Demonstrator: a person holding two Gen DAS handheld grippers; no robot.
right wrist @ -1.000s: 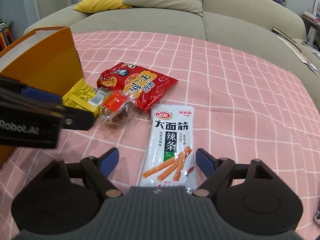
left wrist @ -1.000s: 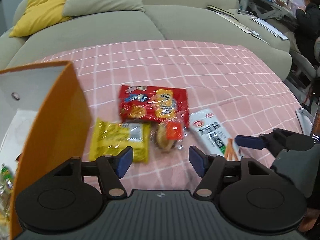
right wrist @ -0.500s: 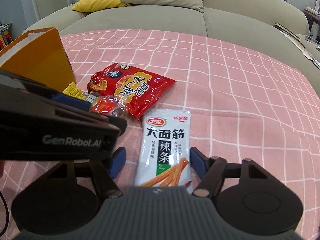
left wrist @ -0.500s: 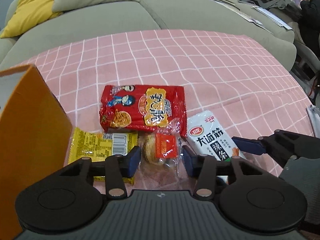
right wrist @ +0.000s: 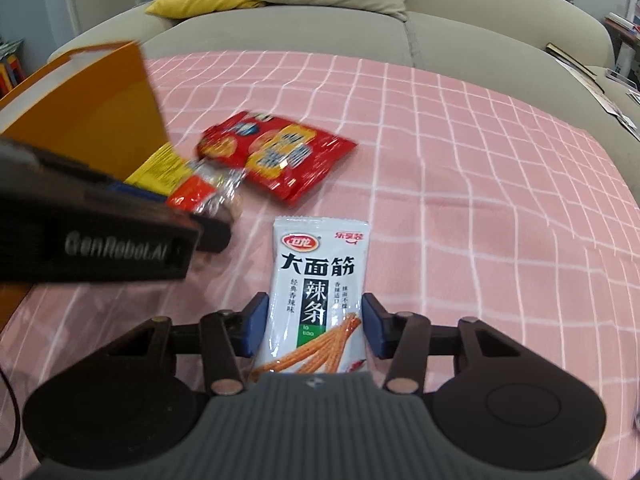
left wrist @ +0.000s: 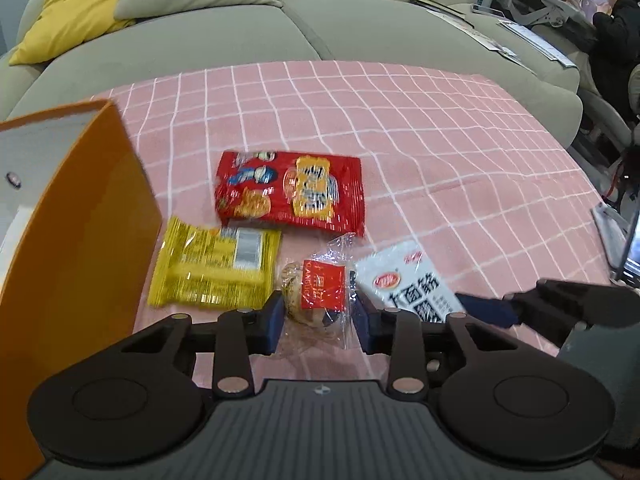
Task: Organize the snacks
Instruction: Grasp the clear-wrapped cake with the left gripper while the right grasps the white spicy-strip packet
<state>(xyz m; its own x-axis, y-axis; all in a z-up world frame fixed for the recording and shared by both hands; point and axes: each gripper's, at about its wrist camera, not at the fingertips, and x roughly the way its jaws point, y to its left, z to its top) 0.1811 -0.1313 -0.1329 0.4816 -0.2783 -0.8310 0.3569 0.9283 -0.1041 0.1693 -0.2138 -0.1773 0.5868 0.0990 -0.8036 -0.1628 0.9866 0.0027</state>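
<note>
Within the last second both grippers have closed in. The left gripper [left wrist: 316,316] now clamps the small clear-wrapped pastry with a red label [left wrist: 316,296], at 6 o'clock from the red foil snack bag [left wrist: 292,196]. The right gripper [right wrist: 316,328] pinches the white spicy-strip packet [right wrist: 318,292] on the pink checked desk [right wrist: 480,200]; I judge both are ready to be lifted toward the orange box [left wrist: 84,216] at 9 o'clock.

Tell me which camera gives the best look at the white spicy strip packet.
The right wrist view: the white spicy strip packet faces the camera, centred between the right gripper pads, print legible. The left wrist view shows only its upper part; the left gripper hides the rest.
</note>
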